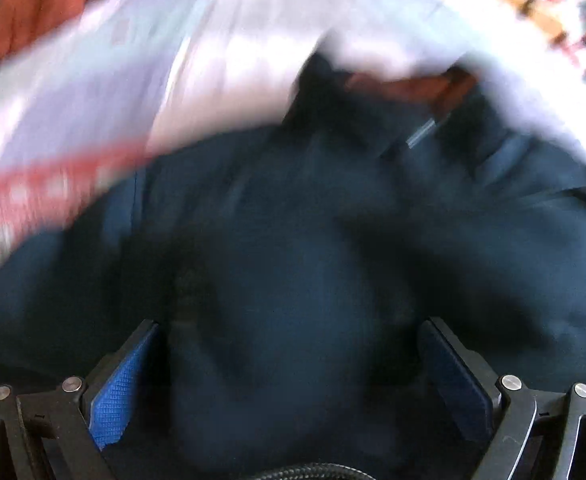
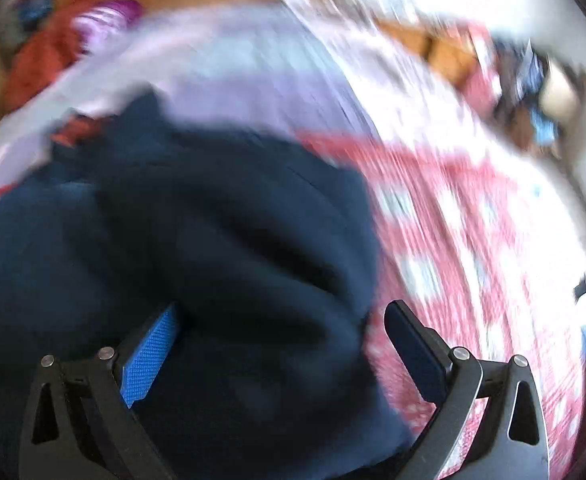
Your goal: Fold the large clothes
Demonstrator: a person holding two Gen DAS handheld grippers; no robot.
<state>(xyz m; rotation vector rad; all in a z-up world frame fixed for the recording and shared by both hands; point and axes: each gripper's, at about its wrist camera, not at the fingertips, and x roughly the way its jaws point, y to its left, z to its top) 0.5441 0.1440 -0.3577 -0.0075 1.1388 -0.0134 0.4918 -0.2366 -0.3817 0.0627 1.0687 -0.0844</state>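
Bed w/ red-and-white patterned cover (image 2: 453,240) — dark navy garment (image 2: 213,240) lies directly on it, rumpled.

Dark garment (image 1: 293,240) below both tongs

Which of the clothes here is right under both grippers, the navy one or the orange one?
The navy garment. It fills the space under both open grippers, left and right, while the orange garment lies far off at the bed's edge.
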